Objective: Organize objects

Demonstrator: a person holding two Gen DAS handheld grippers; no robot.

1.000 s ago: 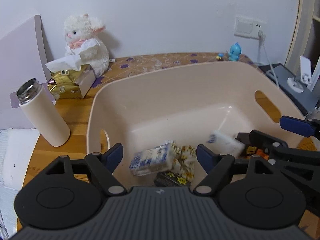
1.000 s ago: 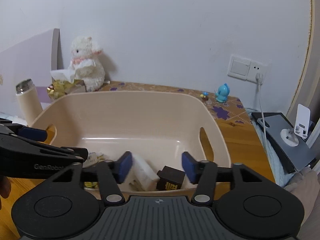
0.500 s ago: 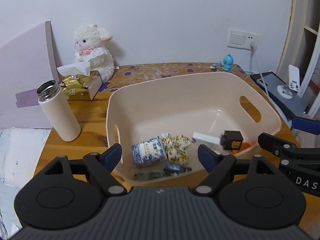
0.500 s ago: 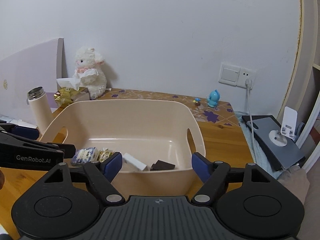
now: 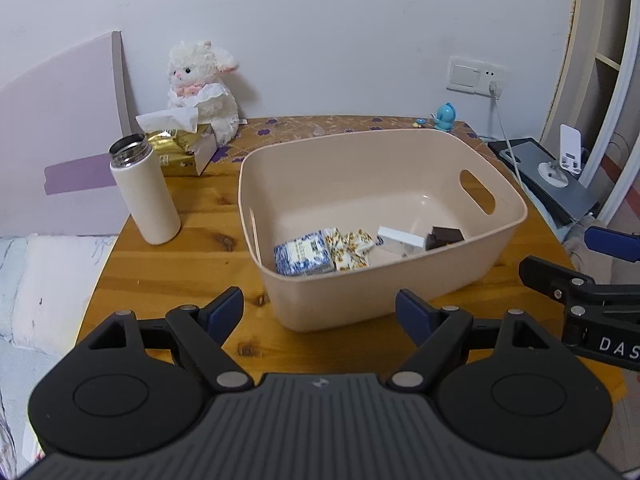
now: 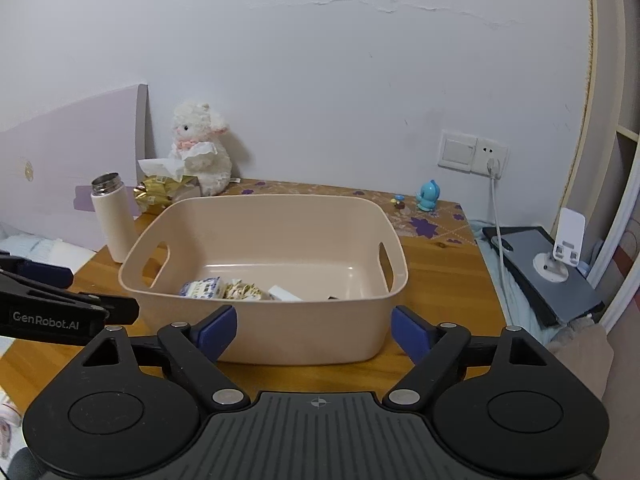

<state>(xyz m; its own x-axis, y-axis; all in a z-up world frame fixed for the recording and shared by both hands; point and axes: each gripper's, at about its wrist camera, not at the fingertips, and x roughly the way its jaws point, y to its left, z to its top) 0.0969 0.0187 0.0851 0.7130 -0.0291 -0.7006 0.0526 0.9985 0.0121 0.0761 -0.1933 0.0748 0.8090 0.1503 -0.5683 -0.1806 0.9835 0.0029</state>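
Note:
A beige plastic bin (image 5: 400,296) (image 6: 280,340) with handle slots stands on the wooden table (image 5: 180,280). Inside it lie a blue-and-white packet (image 5: 303,254) (image 6: 202,288), a yellow-patterned wrapper (image 5: 350,246) (image 6: 242,291), a white box (image 5: 400,237) (image 6: 283,294) and a dark brown box (image 5: 446,237). My left gripper (image 5: 319,312) is open and empty, held back from the bin's near wall. My right gripper (image 6: 313,330) is open and empty too, in front of the bin. Each gripper shows at the edge of the other's view.
A cream flask (image 5: 144,190) (image 6: 112,218) stands left of the bin. Behind it are a gold tissue box (image 5: 180,148) and a white plush lamb (image 5: 200,88). A small blue figurine (image 5: 446,116) sits at the back right. A dark device with a white stand (image 5: 560,176) lies off the table's right edge.
Both grippers have pulled back and up out of the bin, empty. The packets and boxes that were tumbling have come to rest on the bin floor.

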